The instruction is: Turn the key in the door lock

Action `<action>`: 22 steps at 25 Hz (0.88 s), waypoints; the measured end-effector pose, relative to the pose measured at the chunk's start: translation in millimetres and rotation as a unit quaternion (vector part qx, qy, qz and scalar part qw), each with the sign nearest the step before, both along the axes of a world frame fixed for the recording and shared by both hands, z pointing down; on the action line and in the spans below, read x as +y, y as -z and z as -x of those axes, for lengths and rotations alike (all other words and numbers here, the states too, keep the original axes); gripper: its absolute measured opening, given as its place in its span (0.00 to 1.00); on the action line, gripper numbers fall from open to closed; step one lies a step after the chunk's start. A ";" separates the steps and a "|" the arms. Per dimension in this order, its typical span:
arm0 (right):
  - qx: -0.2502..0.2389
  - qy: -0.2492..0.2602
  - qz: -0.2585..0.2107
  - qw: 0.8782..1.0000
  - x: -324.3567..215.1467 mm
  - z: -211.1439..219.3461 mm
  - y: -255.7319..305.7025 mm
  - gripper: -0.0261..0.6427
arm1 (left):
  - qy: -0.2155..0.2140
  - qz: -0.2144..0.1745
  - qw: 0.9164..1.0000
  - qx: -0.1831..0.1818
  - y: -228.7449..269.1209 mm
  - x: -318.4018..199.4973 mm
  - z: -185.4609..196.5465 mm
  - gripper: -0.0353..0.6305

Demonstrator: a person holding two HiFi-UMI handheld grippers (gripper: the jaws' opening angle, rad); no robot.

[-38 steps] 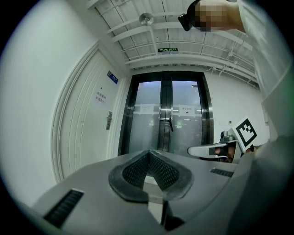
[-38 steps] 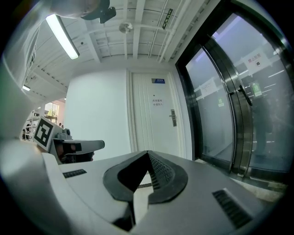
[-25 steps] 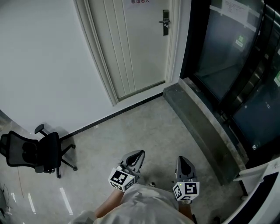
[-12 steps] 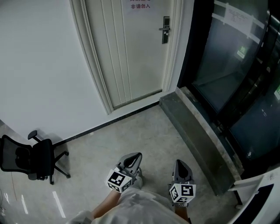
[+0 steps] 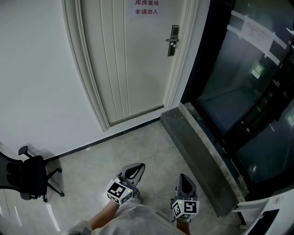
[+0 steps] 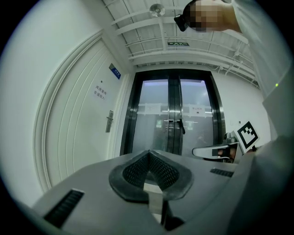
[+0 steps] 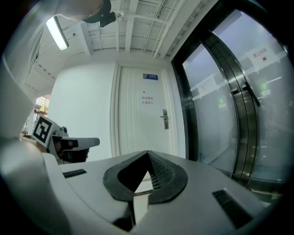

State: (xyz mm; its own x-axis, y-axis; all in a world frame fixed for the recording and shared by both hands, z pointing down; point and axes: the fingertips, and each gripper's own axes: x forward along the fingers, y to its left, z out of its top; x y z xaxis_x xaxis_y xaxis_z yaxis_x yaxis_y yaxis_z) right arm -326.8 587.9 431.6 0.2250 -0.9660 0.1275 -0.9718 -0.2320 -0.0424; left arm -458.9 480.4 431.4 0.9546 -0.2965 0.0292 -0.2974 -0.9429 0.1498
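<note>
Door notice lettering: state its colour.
Red lettering on the white door notice, clearest in the head view.

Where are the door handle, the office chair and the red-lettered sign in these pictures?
door handle [image 5: 172,40]: head view, its dark plate.
office chair [image 5: 33,177]: head view, its black seat.
red-lettered sign [image 5: 146,8]: head view, its lettering.

The right gripper [image 7: 148,155] faces a white door [image 7: 138,124], its jaws closed tip to tip with nothing between them. Near the door's right edge is a handle [image 7: 164,119] on a dark plate. A notice [image 7: 147,101] in red print hangs up and left of it, and a blue plate [image 7: 150,76] sits above the frame. Dark-framed glass doors [image 7: 220,114] fill the right side. At far left the left gripper [image 7: 94,142] juts in with its marker cube [image 7: 42,129]. A tube light [image 7: 57,33] glows overhead.
</note>
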 end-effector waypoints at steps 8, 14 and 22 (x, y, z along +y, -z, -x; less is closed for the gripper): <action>-0.036 -0.013 -0.010 0.999 -71.3 -28.1 -1.0 0.04 | 0.002 0.002 1.000 0.021 10.1 -78.3 -24.7 0.06; -0.049 0.014 -0.010 0.999 -104.2 -27.1 -2.4 0.04 | 0.002 -0.009 1.000 0.013 11.4 -110.9 -42.1 0.06; -0.042 0.025 0.012 0.999 -134.2 -56.0 -13.2 0.04 | 0.009 -0.013 1.000 -0.015 -1.2 -133.5 -67.7 0.06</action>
